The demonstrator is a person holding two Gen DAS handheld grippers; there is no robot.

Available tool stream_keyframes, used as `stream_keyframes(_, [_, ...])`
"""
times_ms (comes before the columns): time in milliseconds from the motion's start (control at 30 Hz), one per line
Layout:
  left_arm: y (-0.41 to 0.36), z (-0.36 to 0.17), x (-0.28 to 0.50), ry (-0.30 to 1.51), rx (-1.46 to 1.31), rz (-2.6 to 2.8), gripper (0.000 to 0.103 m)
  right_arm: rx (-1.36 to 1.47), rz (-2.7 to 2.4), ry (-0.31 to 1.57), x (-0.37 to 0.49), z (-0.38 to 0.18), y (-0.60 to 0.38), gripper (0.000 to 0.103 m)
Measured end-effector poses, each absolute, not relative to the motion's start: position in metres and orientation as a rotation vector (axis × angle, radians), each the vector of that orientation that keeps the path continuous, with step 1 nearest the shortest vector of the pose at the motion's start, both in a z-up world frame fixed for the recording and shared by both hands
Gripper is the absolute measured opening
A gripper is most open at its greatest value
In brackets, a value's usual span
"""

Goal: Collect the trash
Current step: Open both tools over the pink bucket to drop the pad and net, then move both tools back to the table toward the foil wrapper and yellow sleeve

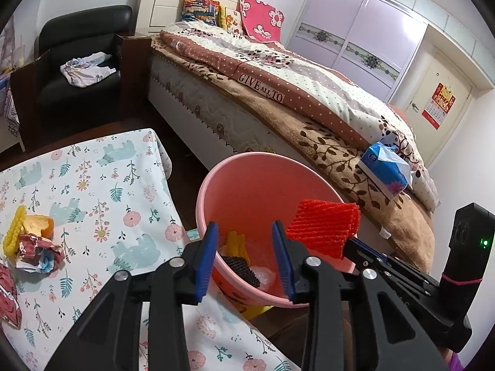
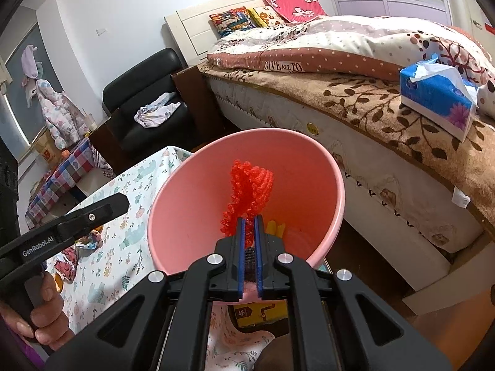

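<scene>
Right tool clenched on a red foam fruit net over the pink bin – left tool released, beside the tabletop with crumpled wrappers

The left tool has its two blue fingers wide apart, with nothing between them. The right tool has its fingers squeezed close together, pinching something red. A hand grips the left tool's handle.

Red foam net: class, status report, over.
Right hand-held gripper shut on red foam net, over pink bin. Left hand-held gripper open, empty. Nothing blocking.
</scene>
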State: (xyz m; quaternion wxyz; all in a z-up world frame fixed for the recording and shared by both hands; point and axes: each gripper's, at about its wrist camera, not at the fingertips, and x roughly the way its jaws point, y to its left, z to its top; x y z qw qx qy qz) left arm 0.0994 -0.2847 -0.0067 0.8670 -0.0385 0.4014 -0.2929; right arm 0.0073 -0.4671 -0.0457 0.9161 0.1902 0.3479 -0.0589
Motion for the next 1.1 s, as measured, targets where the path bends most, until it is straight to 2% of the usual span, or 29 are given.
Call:
stream_keyframes(67, [-0.283, -0.006, 0.098, 0.837, -0.080, -0.611, 0.041, 0.392, -0.124, 0.714, 0.007, -0.045, -0.467, 0.020])
stream_keyframes(100, [-0.283, -0.006, 0.097, 0.835, -0.080, -0.611, 0.041, 0.396, -0.122, 0.707, 0.006, -0.045, -0.466, 0.031])
stream_keyframes(133, [-0.282, -0.005, 0.096, 0.833, -0.078, -0.611, 0.042, 0.398, -0.119, 0.703, 0.006, -0.044, -0.466, 0.037])
stream_keyframes(533, [-0.252, 0.006, 0.086, 0.801, -0.106, -0.571, 0.044, 0.355, -0.072, 0.668, 0.000, -0.028, -0.443, 0.038])
stream_keyframes(1100, [-0.165, 0.008, 0.071, 0.780, -0.135, -0.412, 0.044, 0.300, 0.033, 0.644, -0.003, -0.017, -0.381, 0.038])
